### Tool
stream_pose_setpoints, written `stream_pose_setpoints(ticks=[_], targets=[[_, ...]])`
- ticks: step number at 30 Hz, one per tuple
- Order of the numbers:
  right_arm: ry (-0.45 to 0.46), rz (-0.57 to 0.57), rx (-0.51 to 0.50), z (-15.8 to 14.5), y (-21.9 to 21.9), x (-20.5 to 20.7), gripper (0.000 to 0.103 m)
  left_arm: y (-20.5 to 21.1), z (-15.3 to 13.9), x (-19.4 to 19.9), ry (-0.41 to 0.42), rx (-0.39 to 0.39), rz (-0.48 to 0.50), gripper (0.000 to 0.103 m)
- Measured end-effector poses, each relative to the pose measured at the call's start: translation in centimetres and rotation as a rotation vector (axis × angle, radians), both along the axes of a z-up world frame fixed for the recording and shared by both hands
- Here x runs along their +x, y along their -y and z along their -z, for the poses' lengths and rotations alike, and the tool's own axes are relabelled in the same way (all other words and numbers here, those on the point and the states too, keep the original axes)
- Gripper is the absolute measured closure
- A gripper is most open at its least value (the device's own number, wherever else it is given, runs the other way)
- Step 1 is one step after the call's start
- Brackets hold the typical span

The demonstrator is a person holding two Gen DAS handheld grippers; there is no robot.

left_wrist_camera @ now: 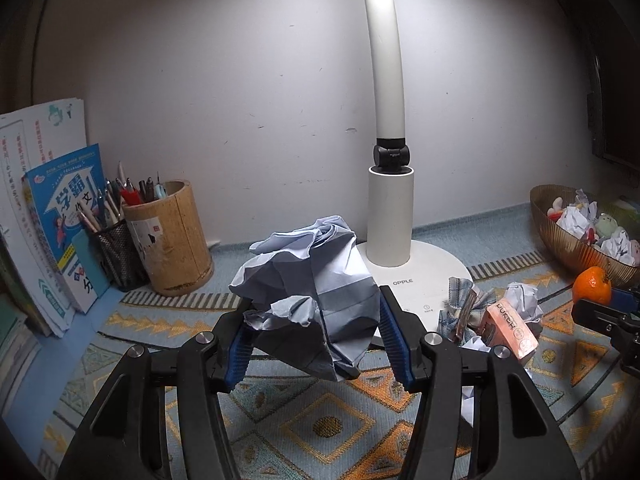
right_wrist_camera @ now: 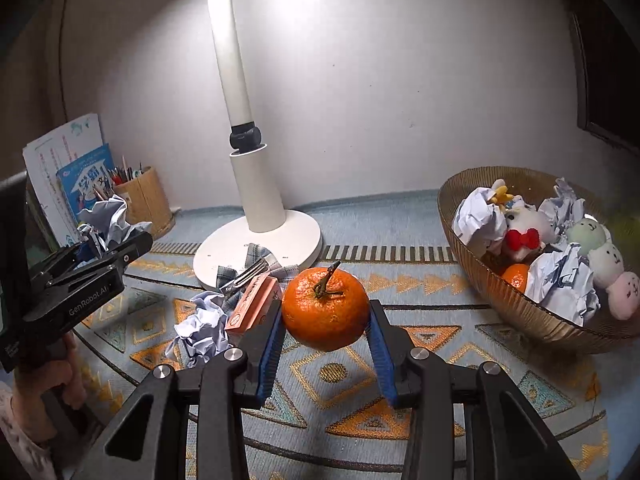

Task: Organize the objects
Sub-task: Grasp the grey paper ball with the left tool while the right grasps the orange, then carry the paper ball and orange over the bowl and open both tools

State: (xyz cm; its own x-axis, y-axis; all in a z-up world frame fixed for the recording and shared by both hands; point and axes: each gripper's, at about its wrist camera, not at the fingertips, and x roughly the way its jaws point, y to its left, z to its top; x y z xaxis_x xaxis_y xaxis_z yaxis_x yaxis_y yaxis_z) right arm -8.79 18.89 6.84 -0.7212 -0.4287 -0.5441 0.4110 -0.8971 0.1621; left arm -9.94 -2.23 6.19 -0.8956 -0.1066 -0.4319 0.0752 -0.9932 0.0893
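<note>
A large crumpled sheet of pale blue paper point(left_wrist_camera: 312, 280) is raised above the patterned table mat, and my left gripper point(left_wrist_camera: 314, 308) is shut on it, blue pads pressing both sides. An orange tangerine point(right_wrist_camera: 326, 308) with a short stem hangs clear of the mat, my right gripper point(right_wrist_camera: 326, 314) shut on it. In the left wrist view the tangerine point(left_wrist_camera: 592, 285) and the right gripper point(left_wrist_camera: 608, 320) sit at the right edge. In the right wrist view the left gripper point(right_wrist_camera: 100, 256) with its paper point(right_wrist_camera: 112, 216) is at far left, a hand on its handle.
A brown ribbed basket point(right_wrist_camera: 520, 312) at right holds paper balls, plush toys and another tangerine. A white lamp base point(right_wrist_camera: 296, 236) stands mid-table. Before it lie a pink box point(right_wrist_camera: 254, 304), a small paper ball point(right_wrist_camera: 202, 328) and a plaid cloth point(right_wrist_camera: 248, 272). Pen holders point(left_wrist_camera: 176, 240) and books point(left_wrist_camera: 52, 220) stand at left.
</note>
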Motion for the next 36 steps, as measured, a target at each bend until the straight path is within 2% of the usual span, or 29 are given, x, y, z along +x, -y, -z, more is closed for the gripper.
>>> stream_pose_setpoints(ticks=[2, 6, 9, 13, 16, 18, 19, 20, 21, 22, 23, 24, 26, 29, 33, 36], targets=[[-0.012, -0.003, -0.051, -2.1, -1.9, -0.2, 0.064, -2.2, -2.1, -0.4, -0.006, 0.006, 0.062, 0.049], [-0.085, 0.044, -0.017, -7.1, -6.1, -1.4, 0.064, -9.1, -7.8, -3.9, -0.034, 0.011, 0.187, 0.049], [-0.088, 0.085, 0.010, -9.3, -9.7, -2.8, 0.063, -15.2, -10.6, -7.4, -0.033, 0.013, 0.320, 0.049], [-0.047, 0.136, 0.057, -9.8, -13.7, -4.5, 0.064, -21.7, -10.9, -12.0, 0.050, 0.084, 0.427, 0.049], [-0.016, 0.166, 0.079, -9.2, -15.9, -5.5, 0.063, -25.2, -10.0, -14.7, 0.092, 0.100, 0.468, 0.049], [0.031, 0.167, 0.111, -8.3, -16.8, -6.5, 0.063, -26.9, -9.1, -16.4, 0.139, 0.143, 0.532, 0.049], [0.063, 0.157, 0.121, -7.8, -17.1, -7.2, 0.046, -27.8, -8.5, -17.5, 0.203, 0.178, 0.574, 0.041], [0.114, 0.127, 0.117, -7.2, -17.3, -7.9, 0.000, -28.8, -7.6, -18.5, 0.313, 0.203, 0.609, 0.006], [0.156, 0.094, 0.095, -6.6, -17.5, -8.5, 0.003, -29.7, -6.7, -19.1, 0.398, 0.200, 0.656, 0.003], [0.160, 0.094, 0.066, -6.5, -17.8, -8.7, 0.000, -30.1, -6.4, -18.7, 0.380, 0.173, 0.684, 0.000], [0.145, 0.113, 0.057, -6.6, -18.1, -8.7, 0.000, -30.1, -6.3, -18.3, 0.350, 0.148, 0.646, 0.000], [0.131, 0.121, 0.062, -6.8, -18.1, -8.6, 0.000, -29.6, -6.1, -17.8, 0.348, 0.149, 0.626, 0.000], [0.122, 0.126, 0.067, -7.1, -17.9, -8.5, 0.000, -28.5, -6.2, -17.5, 0.363, 0.205, 0.623, 0.000], [0.114, 0.123, 0.052, -7.7, -16.9, -8.2, 0.000, -26.5, -7.1, -16.3, 0.332, 0.177, 0.577, 0.000], [0.095, 0.088, 0.021, -8.9, -14.4, -7.3, 0.000, -21.8, -8.8, -14.4, 0.326, 0.207, 0.511, 0.000], [0.090, 0.032, 0.025, -9.8, -11.2, -6.4, 0.000, -17.2, -10.7, -12.3, 0.289, 0.158, 0.423, 0.001]])
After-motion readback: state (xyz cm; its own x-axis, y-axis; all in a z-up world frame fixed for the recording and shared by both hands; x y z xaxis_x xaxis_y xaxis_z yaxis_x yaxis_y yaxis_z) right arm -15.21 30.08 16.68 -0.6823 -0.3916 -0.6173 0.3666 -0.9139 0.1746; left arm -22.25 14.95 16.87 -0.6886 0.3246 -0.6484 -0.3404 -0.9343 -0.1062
